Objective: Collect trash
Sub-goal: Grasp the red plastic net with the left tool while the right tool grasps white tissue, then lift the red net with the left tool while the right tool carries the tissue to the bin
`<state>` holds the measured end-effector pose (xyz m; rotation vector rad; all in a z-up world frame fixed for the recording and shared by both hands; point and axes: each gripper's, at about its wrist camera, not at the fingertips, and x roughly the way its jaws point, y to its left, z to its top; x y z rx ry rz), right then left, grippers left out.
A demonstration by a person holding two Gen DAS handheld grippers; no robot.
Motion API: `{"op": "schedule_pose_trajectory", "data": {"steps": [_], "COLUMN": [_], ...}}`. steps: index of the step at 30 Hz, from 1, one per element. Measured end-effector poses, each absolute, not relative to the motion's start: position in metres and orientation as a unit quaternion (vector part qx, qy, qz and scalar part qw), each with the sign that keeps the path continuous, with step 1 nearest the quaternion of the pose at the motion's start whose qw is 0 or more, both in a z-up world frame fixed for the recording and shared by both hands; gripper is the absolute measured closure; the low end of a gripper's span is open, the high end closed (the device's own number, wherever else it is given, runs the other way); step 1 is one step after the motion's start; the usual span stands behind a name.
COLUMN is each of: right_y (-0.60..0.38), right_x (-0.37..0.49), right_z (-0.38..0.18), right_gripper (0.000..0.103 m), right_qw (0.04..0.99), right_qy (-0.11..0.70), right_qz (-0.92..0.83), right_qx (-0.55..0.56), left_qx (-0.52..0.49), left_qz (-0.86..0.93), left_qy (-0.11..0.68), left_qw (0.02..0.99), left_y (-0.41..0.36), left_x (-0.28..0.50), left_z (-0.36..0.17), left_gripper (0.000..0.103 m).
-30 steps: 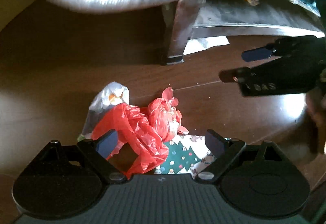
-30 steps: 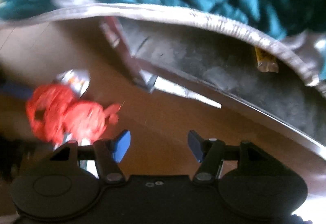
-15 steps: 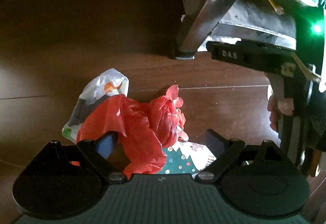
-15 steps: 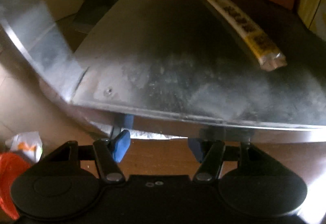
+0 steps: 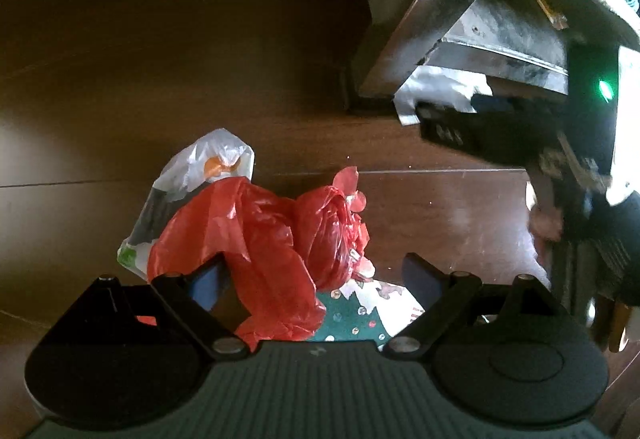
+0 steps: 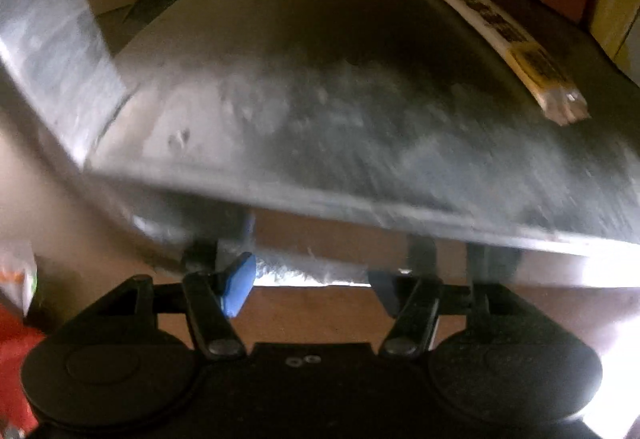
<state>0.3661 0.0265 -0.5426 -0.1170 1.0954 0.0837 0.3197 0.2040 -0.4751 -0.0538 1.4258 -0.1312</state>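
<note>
Left wrist view: looks steeply down at wood floor [image 5: 120,87], close over red bag [image 5: 256,239] between open left tongs [image 5: 312,279]. Shelf [image 5: 512,31] at 1 o'clock, right tongs [image 5: 460,119] entering from 2 o'clock.

Right wrist view: low, near floor, faces forward, very close under dusty shelf [image 6: 360,111]; blurred. Right tongs [image 6: 312,283] at 6 o'clock, foil [image 6: 312,271] just ahead.

Shared: shelf, foil [image 5: 440,87], red bag [image 6: 12,367] at 8 o'clock edge.

Dark wooden floor [image 5: 120,87] (glossy) under a dusty metal shelf [image 6: 360,127].
</note>
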Motion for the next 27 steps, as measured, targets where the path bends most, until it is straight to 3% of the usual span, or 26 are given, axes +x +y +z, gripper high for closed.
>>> {"op": "schedule_pose_trajectory", "data": {"steps": [11,13,14,15,16,21,27], "right_y": [-0.001,0.002,0.006,0.013,0.022,0.024,0.016], "right_x": [0.309,0.309,0.31,0.311,0.31,0.301,0.294], "right_z": [-0.531,-0.528,-0.526,-0.523,-0.521,-0.516,-0.482], "right_gripper": [0.042,0.051,0.056,0.076,0.097,0.102,0.103], "right_qw": [0.799,0.791,0.787,0.784,0.778,0.768,0.779], "right_qy": [0.579,0.585,0.585,0.582,0.581,0.583,0.566], "right_qz": [0.118,0.131,0.143,0.161,0.174,0.191,0.194], "right_qx": [-0.115,-0.123,-0.131,-0.145,-0.162,-0.184,-0.187], "left_qx": [0.002,0.009,0.015,0.02,0.02,0.021,0.007], "left_qz": [-0.079,-0.076,-0.074,-0.07,-0.068,-0.062,-0.054], "left_qy": [0.647,0.649,0.648,0.651,0.654,0.647,0.636], "left_qw": [0.759,0.757,0.757,0.755,0.754,0.76,0.77], "left_y": [0.195,0.195,0.194,0.193,0.194,0.196,0.201], "left_x": [0.313,0.312,0.312,0.311,0.311,0.306,0.298], "left_z": [-0.476,-0.481,-0.484,-0.486,-0.488,-0.491,-0.48], "left_gripper": [0.011,0.021,0.034,0.048,0.052,0.09,0.097]}}
